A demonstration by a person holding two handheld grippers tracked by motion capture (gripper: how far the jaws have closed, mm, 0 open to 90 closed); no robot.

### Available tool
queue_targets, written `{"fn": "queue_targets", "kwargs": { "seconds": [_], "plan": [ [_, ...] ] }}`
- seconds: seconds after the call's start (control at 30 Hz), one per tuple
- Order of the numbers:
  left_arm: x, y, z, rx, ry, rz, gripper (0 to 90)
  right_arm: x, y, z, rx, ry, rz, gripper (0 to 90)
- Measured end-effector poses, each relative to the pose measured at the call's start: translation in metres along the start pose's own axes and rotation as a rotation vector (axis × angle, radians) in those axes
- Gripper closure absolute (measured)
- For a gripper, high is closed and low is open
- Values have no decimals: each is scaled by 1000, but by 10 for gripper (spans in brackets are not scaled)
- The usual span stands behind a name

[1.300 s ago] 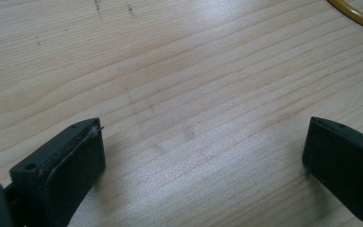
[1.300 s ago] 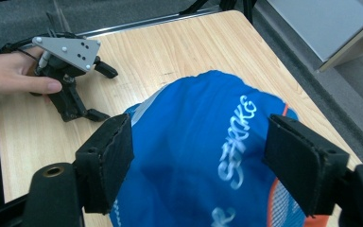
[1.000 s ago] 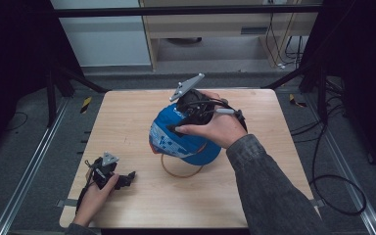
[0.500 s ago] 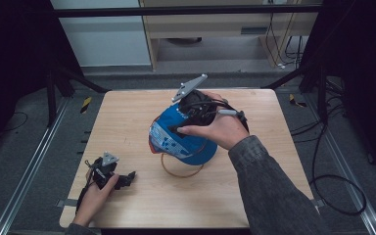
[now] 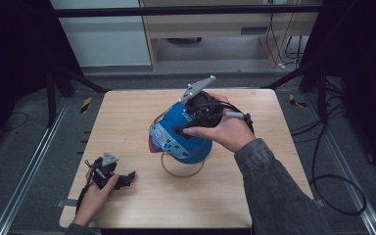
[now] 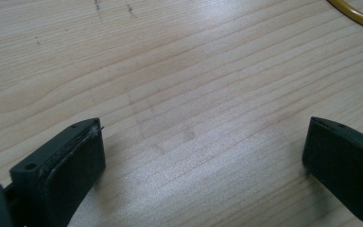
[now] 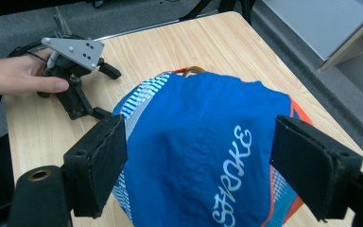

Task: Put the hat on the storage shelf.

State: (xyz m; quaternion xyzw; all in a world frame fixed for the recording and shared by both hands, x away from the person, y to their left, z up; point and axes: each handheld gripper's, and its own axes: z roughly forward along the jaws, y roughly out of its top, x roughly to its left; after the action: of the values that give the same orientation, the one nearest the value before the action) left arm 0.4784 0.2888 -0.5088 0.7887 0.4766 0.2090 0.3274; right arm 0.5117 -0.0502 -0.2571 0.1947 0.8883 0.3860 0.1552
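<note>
The right gripper (image 7: pixel 198 170) is being held wide open above the blue cap (image 5: pixel 181 134), its jaws spread to either side of the crown with nothing clamped; whether a pad is touching the fabric cannot be told. The cap is lying at the middle of the wooden table (image 5: pixel 127 112), over a yellow ring (image 5: pixel 178 171). The left gripper (image 5: pixel 122 180) is being rested low at the table's near left corner, jaws spread over bare wood. Compared with a second ago, the right gripper is being kept over the cap, barely shifted; the left is unmoved.

Blue cap (image 7: pixel 203 142) between spread fingers (image 7: pixel 99 165)
</note>
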Motion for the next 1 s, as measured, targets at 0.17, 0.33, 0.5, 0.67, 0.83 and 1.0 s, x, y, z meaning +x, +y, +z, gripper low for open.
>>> {"fn": "queue_targets", "kwargs": {
  "seconds": [0.17, 0.33, 0.5, 0.67, 0.83, 1.0],
  "plan": [
    [0, 0, 0, -1, 0, -1, 0, 0, -5, -4, -7, 0, 6, 194],
    [0, 0, 0, -1, 1, 0, 0, -2, -13, -8, -15, -1, 21, 193],
    [0, 0, 0, 1, 0, 2, 0, -3, -17, -10, -20, -4, 29, 192],
    [0, 0, 0, 1, 0, -1, 0, -4, -25, -15, -30, -11, 41, 188],
    [0, 0, 0, 1, 0, -1, 0, -5, -33, -19, -34, -20, 50, 172],
    [0, 0, 0, 4, -1, 3, 0, -7, -40, -22, -41, -30, 65, 156]
  ]
}}
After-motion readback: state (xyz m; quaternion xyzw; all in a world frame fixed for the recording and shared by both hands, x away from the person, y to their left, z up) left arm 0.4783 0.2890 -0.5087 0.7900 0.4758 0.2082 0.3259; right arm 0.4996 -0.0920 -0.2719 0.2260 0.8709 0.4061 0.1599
